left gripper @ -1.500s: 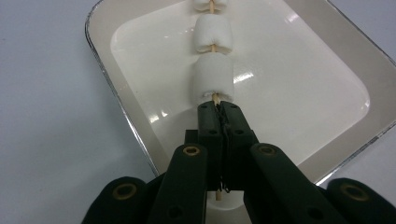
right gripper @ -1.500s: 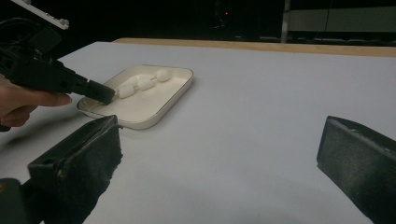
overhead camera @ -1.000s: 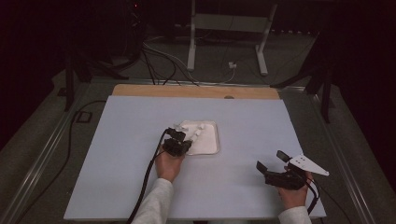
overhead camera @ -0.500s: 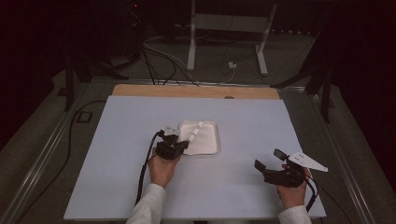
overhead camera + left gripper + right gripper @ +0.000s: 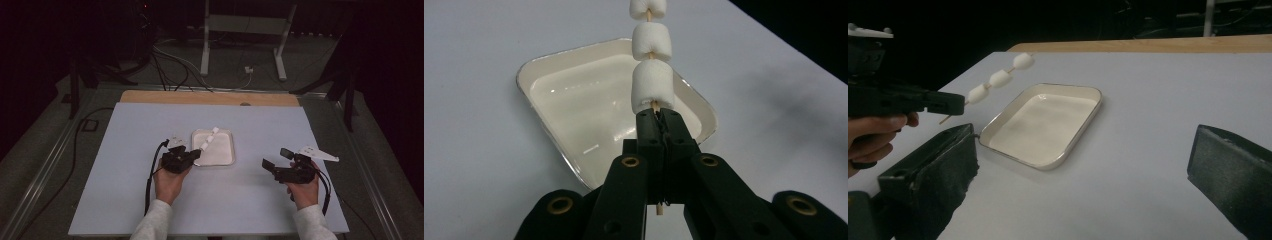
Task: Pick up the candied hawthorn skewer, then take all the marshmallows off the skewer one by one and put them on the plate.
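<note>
The marshmallows (image 5: 652, 86) are plain white, threaded on a pale tan wooden skewer (image 5: 655, 106). The tray (image 5: 549, 67) is cream inside with a thin silvery rim. The left tool (image 5: 659, 131) is matt black with brass-coloured rivets; the right tool (image 5: 276, 160) is black too, topped by a light grey plate. The counter (image 5: 125, 200) is pale blue-grey, edged with light wood at its far side.

White sleeves, 2 black tongs (image 5: 196, 159) (image 5: 275, 159), brass-ringed screws, black cables

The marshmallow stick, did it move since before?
Yes. The marshmallow stick, clamped in the left gripper, has come back toward the person and now hangs above the left edge of the white tray.
</note>
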A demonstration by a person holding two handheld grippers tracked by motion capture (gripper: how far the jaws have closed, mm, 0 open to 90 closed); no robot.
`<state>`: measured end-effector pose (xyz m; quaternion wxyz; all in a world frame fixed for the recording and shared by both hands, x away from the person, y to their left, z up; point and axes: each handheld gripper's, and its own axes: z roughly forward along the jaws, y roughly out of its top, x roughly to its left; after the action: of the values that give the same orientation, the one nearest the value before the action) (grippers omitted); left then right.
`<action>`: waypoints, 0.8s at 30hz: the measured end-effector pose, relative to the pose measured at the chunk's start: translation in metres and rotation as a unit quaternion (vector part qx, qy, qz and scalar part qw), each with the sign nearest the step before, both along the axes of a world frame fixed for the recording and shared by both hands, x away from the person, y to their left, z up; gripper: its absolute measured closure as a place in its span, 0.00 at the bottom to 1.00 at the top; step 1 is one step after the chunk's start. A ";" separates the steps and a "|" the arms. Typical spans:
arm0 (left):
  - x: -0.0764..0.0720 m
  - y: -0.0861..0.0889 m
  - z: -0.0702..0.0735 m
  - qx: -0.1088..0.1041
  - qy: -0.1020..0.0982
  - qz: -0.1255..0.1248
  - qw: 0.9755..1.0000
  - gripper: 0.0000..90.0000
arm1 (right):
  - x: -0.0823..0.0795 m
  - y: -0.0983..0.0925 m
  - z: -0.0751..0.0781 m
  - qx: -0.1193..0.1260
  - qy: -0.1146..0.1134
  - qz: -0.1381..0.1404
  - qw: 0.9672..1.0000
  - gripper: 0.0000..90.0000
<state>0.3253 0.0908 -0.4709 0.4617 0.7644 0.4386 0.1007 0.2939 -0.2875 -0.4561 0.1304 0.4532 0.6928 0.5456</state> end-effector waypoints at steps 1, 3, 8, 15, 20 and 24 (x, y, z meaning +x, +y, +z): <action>-0.001 0.001 0.000 -0.003 0.000 -0.001 1.000 1.00 | 0.002 0.002 0.001 -0.001 0.000 0.002 1.000 0.00; -0.004 0.002 0.000 -0.005 -0.004 -0.002 1.000 1.00 | 0.006 0.004 0.004 -0.001 -0.005 0.004 1.000 0.00; -0.008 0.009 0.002 -0.012 -0.010 -0.003 1.000 1.00 | 0.015 0.013 0.016 0.002 -0.008 0.013 1.000 0.00; -0.017 0.017 0.005 -0.025 -0.023 -0.006 0.999 1.00 | 0.027 0.031 0.030 0.004 -0.009 0.035 0.999 0.00; -0.024 0.020 0.005 -0.033 -0.032 -0.015 0.999 1.00 | 0.036 0.043 0.034 0.001 -0.004 0.048 0.999 0.00; -0.030 0.023 0.006 -0.038 -0.040 -0.020 0.998 1.00 | 0.042 0.054 0.035 0.005 0.006 0.061 0.998 0.00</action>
<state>0.2950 0.1140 -0.4645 0.5093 0.7502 0.4083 0.1054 0.3360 -0.2332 -0.4214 0.0904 0.4136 0.7174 0.5533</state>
